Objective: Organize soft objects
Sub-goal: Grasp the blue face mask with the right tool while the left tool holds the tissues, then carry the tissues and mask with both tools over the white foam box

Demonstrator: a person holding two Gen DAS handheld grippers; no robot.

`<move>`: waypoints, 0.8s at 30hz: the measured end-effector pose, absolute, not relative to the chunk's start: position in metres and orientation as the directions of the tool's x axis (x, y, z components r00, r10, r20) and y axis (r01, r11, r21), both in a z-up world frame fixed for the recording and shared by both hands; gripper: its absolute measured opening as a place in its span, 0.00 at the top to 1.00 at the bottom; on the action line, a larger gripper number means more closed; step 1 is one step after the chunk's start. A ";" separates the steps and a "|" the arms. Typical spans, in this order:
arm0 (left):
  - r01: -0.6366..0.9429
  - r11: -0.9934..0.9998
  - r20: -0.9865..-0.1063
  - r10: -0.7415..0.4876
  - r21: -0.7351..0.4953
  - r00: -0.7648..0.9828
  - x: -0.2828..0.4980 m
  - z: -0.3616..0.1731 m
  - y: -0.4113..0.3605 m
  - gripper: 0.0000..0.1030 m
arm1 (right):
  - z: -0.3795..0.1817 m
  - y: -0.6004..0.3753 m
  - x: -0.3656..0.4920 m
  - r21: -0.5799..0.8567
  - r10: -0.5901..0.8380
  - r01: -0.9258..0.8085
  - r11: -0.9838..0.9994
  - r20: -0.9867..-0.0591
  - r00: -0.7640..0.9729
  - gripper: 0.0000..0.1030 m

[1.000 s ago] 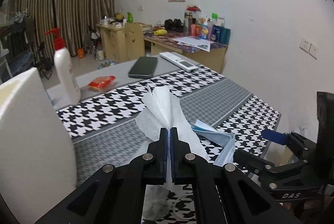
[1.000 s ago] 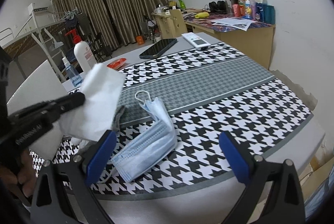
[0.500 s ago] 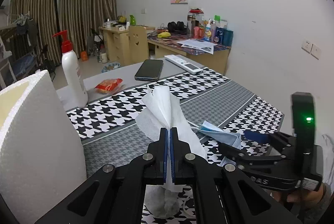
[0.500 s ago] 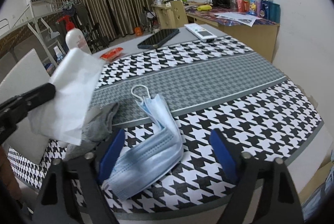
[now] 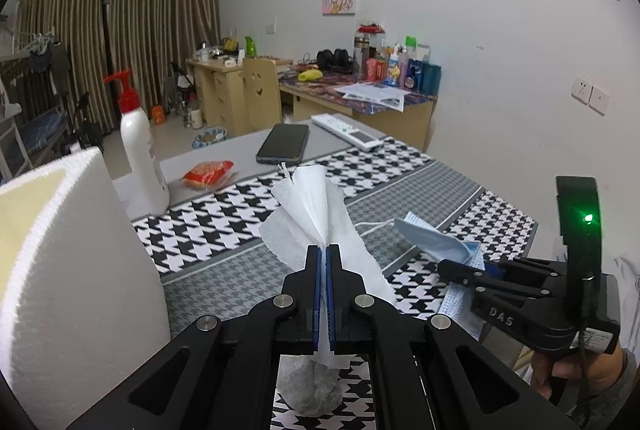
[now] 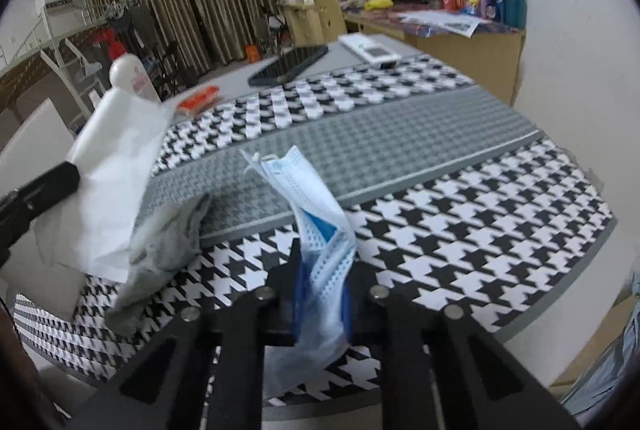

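Note:
My left gripper [image 5: 323, 254] is shut on a white tissue [image 5: 310, 205] and holds it above the houndstooth table mat [image 5: 224, 213]; the tissue also shows at the left of the right wrist view [image 6: 116, 173]. My right gripper [image 6: 322, 262] is shut on a light blue face mask [image 6: 316, 205], lifted off the mat; both show at the right of the left wrist view, gripper [image 5: 452, 266], mask [image 5: 432, 238]. A grey sock [image 6: 168, 242] lies on the mat below the tissue, also seen under the left gripper [image 5: 312, 386].
A white foam box [image 5: 68, 270] stands at the left. Behind are a pump bottle [image 5: 138, 153], a red snack packet [image 5: 208, 171], a phone [image 5: 284, 143] and a remote [image 5: 346, 131]. The table edge [image 6: 560, 290] runs on the right.
My right gripper has moved in and closed on the face mask, lifting it off the mat. My left gripper has kept hold of the tissue.

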State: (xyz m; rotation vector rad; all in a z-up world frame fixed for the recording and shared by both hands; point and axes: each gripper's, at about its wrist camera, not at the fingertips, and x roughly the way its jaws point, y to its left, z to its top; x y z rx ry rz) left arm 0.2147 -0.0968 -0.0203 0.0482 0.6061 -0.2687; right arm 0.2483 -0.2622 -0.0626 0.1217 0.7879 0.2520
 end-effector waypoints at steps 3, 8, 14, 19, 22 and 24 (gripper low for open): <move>0.265 0.964 -0.553 -0.235 -0.027 0.799 0.210 -0.014 -0.096 0.98 | -0.051 -0.263 0.245 0.199 0.267 -0.180 0.963 -0.664 0.698 0.82; 0.259 0.965 -0.544 -0.230 -0.023 0.807 0.206 -0.009 -0.097 0.98 | -0.039 -0.261 0.240 0.194 0.276 -0.197 0.961 -0.641 0.717 0.82; 0.262 0.965 -0.522 -0.228 -0.009 0.822 0.198 0.001 -0.096 0.98 | -0.028 -0.260 0.233 0.193 0.282 -0.206 0.959 -0.620 0.732 0.82; 0.255 0.967 -0.503 -0.218 0.005 0.836 0.192 0.008 -0.093 0.98 | -0.017 -0.256 0.227 0.190 0.289 -0.218 0.957 -0.601 0.745 0.82; 0.252 0.968 -0.490 -0.212 0.016 0.845 0.188 0.013 -0.091 0.98 | -0.012 -0.253 0.224 0.187 0.291 -0.223 0.957 -0.593 0.751 0.82; 0.251 0.968 -0.486 -0.211 0.017 0.848 0.186 0.016 -0.089 0.98 | -0.008 -0.250 0.223 0.182 0.291 -0.227 0.957 -0.585 0.757 0.82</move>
